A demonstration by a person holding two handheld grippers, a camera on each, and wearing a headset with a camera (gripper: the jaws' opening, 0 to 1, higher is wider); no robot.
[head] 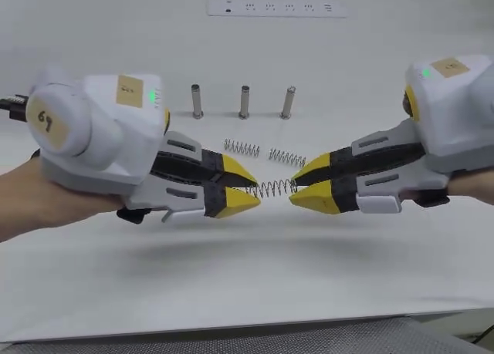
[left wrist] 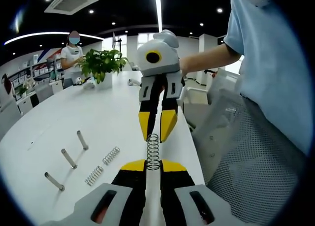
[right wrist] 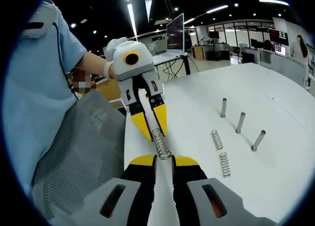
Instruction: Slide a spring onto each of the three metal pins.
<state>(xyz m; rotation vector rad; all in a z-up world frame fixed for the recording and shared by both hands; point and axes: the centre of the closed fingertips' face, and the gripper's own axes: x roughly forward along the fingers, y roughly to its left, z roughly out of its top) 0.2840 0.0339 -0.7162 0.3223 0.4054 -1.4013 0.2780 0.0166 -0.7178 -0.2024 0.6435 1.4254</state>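
Three upright metal pins stand in a row on the white table, each one bare. Two springs lie flat just in front of them. A third spring hangs level above the table between my two grippers. My left gripper is shut on its left end and my right gripper on its right end, tips facing each other. In the left gripper view the spring runs from my own jaws to the right gripper. The right gripper view shows the same spring.
A white power strip lies at the table's far side, behind the pins. The table's front edge is close below the grippers. A mesh chair stands by the person. A potted plant sits far down the table.
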